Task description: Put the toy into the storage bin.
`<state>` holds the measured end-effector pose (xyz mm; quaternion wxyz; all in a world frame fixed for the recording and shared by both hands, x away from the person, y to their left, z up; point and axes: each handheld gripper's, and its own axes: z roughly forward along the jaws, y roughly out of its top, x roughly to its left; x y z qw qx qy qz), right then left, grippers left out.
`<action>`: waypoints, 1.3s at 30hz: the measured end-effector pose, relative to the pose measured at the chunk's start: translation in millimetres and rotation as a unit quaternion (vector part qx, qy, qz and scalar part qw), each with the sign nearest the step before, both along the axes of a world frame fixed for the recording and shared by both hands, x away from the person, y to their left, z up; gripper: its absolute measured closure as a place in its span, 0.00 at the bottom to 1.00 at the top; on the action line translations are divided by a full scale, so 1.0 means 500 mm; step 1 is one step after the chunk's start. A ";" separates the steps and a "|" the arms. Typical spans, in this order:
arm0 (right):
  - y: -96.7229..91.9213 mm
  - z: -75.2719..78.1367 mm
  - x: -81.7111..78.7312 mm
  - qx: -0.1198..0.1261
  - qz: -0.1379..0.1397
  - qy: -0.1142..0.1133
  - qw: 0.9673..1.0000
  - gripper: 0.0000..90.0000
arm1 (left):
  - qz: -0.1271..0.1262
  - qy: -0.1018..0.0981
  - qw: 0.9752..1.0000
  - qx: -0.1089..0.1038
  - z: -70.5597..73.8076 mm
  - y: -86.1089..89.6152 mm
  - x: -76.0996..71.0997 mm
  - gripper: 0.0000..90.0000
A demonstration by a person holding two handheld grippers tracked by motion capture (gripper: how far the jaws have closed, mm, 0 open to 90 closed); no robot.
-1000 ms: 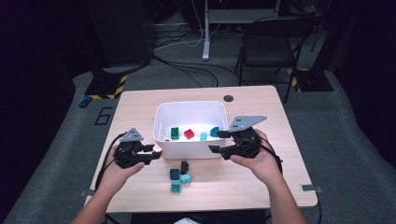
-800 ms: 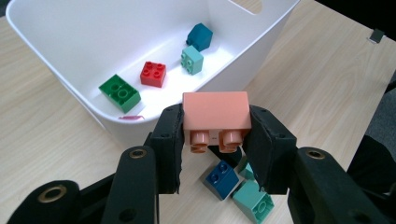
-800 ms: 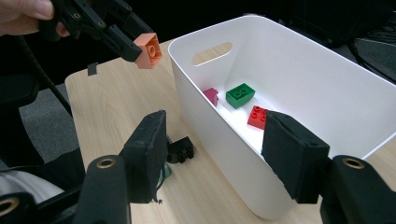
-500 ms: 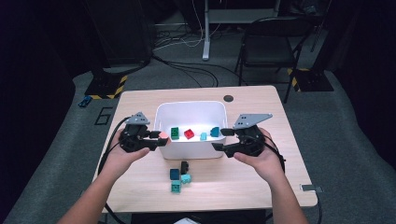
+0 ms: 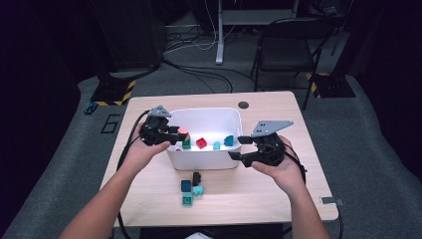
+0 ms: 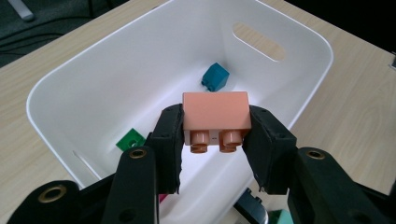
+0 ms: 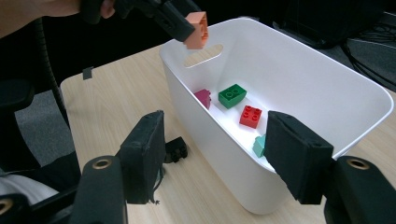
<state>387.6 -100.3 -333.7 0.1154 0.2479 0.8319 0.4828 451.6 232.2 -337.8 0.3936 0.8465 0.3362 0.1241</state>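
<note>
A salmon-orange toy brick [image 6: 215,113] is sitting clamped between the black jaws of the left gripper [image 6: 215,140], studs facing the camera at the centre of the left gripper view, hanging above the open white bin [image 6: 299,35]. In the high view the same brick [image 5: 182,131] is showing just over the bin's left rim [image 5: 171,112], a little left of centre. Down inside the bin, a teal brick [image 6: 215,77] is lying toward the far end and a green brick [image 6: 130,139] nearer the left wall; the right gripper view is also showing a red brick [image 7: 251,116] and a magenta one [image 7: 203,98] on the floor of the bin. The right gripper [image 7: 224,163] is hovering at the bin's near right corner with its jaws released and spread wide, nothing between them, having just been opening. On the table [image 5: 278,199], below the bin in the high view, a small cluster of teal and dark bricks [image 5: 191,189] is lying loose.
</note>
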 end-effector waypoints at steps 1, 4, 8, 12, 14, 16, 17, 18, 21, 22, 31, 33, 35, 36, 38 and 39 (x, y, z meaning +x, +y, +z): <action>0.000 0.000 0.000 0.000 0.000 0.000 1.000 0.42 | 0.000 -0.001 1.000 0.002 0.000 -0.003 0.005 0.65; -0.003 0.000 0.002 0.003 -0.003 -0.002 1.000 0.42 | 0.002 -0.003 1.000 0.002 -0.002 -0.012 0.018 0.65; -0.004 0.000 0.002 0.004 -0.005 -0.001 1.000 0.42 | 0.006 -0.005 1.000 0.008 -0.010 -0.024 0.038 0.65; -0.004 0.000 0.002 0.004 -0.004 -0.002 1.000 0.42 | 0.008 -0.003 1.000 0.013 -0.016 -0.036 0.057 0.64; -0.004 -0.001 0.003 0.003 -0.005 -0.001 1.000 0.42 | 0.011 0.001 1.000 0.011 -0.019 -0.041 0.067 0.64; -0.004 -0.001 0.004 0.003 -0.004 -0.001 1.000 0.42 | 0.014 0.005 1.000 0.011 -0.023 -0.046 0.079 0.64; -0.004 -0.002 0.004 0.003 -0.004 0.000 1.000 0.42 | 0.015 0.007 1.000 0.010 -0.025 -0.048 0.085 0.65; -0.004 -0.002 0.004 0.003 -0.005 0.000 1.000 0.42 | 0.015 0.007 1.000 0.010 -0.027 -0.050 0.091 0.64; -0.005 -0.001 0.004 0.004 -0.006 -0.001 1.000 0.42 | 0.018 0.008 1.000 0.017 -0.032 -0.057 0.106 0.65; -0.006 -0.001 0.005 0.005 -0.005 -0.001 1.000 0.42 | 0.020 0.010 1.000 0.017 -0.035 -0.060 0.110 0.65; -0.002 -0.005 0.007 0.002 -0.003 0.002 1.000 0.42 | 0.024 0.018 1.000 0.002 -0.050 -0.078 0.146 0.64; -0.004 -0.004 0.007 0.004 -0.005 0.000 1.000 0.42 | 0.025 0.018 1.000 0.001 -0.055 -0.080 0.152 0.64; -0.005 -0.004 0.007 0.005 -0.006 0.000 1.000 0.42 | 0.025 0.019 1.000 0.002 -0.062 -0.085 0.157 0.64; -0.006 -0.004 0.007 0.006 -0.007 0.000 1.000 0.42 | 0.023 0.019 1.000 0.003 -0.064 -0.087 0.160 0.64; -0.007 -0.004 0.008 0.007 -0.007 -0.001 1.000 0.42 | 0.021 0.019 1.000 0.001 -0.069 -0.093 0.165 0.64; -0.007 -0.004 0.009 0.007 -0.007 -0.002 1.000 0.42 | 0.019 0.017 1.000 0.001 -0.072 -0.097 0.167 0.64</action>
